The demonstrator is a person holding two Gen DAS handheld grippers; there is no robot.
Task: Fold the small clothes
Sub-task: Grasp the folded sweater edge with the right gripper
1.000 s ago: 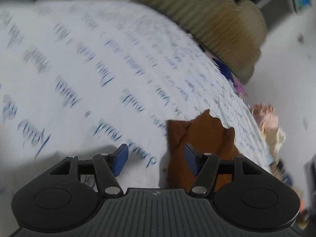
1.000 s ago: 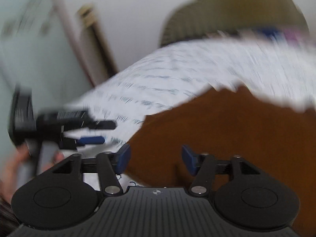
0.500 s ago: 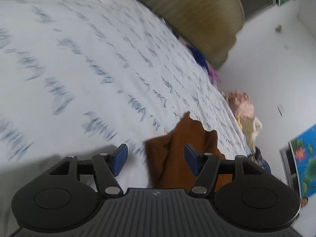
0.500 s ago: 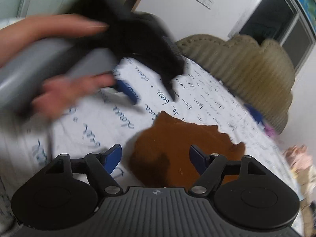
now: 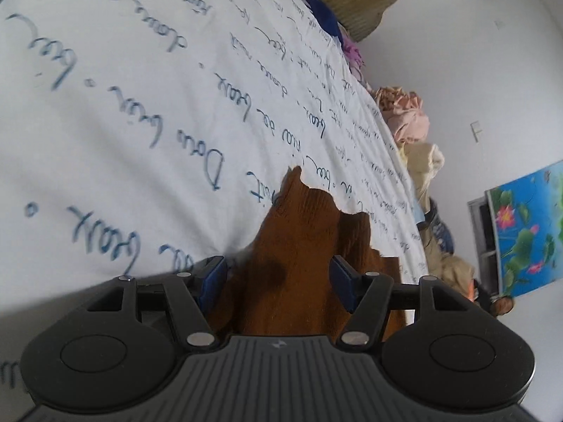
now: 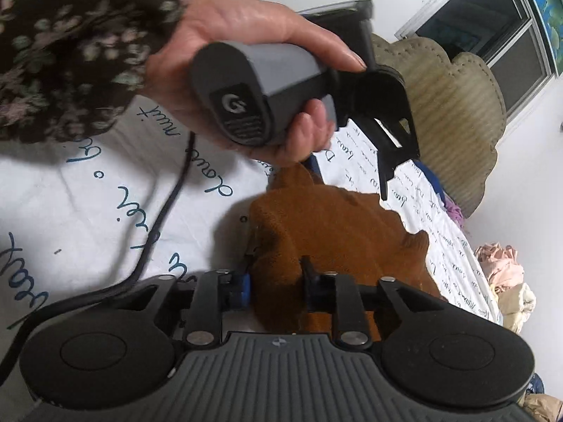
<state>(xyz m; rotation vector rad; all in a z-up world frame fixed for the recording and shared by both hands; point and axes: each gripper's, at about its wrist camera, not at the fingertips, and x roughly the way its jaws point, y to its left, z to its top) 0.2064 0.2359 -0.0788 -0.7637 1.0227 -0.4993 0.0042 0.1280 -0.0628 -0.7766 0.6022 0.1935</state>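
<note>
The big bed (image 5: pixel 123 105) has a white sheet with blue writing. The small brown cloth (image 6: pixel 337 232) lies on it. Right tongs (image 6: pixel 276 283) are closing on its edge. Left tongs (image 5: pixel 278 281) are open over it.

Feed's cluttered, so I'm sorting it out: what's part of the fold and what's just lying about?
In the job: brown garment; right tongs, closing on its near edge; left tongs, open over it.

Lying about: pink cloth bundle; cream cloth; purple item; headboard.
</note>
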